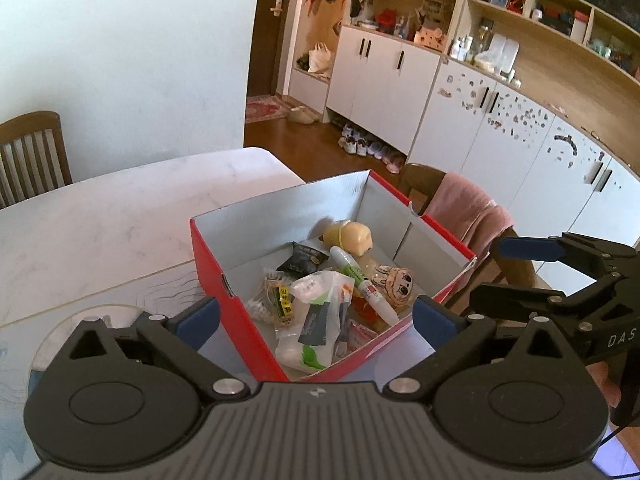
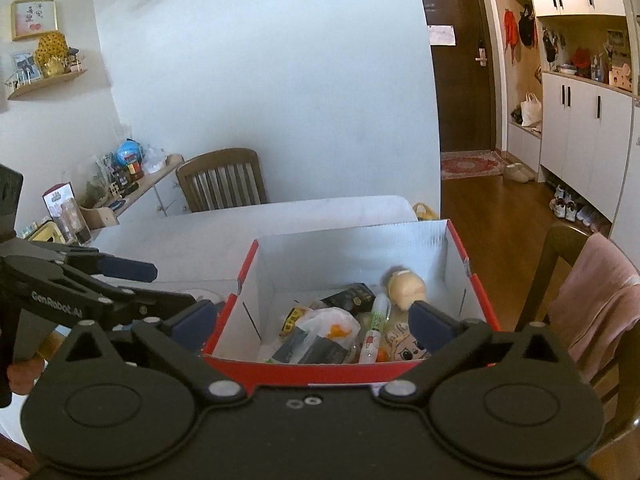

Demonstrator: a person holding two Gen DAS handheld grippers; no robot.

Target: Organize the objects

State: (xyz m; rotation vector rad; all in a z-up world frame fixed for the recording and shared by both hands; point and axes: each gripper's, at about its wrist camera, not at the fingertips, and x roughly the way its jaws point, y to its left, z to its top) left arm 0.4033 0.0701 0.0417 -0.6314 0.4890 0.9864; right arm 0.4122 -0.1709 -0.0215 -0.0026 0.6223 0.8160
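Blue-padded fingers [image 1: 200, 316] wide apart, empty

Pink towel [image 1: 468, 204] draped over a wooden chair [image 1: 420, 180].

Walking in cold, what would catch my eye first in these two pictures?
The red box with white inner walls, standing on the pale table, crammed with a pen, plastic packets and a cartoon-face toy. Two black grippers with blue pads hover wide open on either side, left and right, holding nothing.
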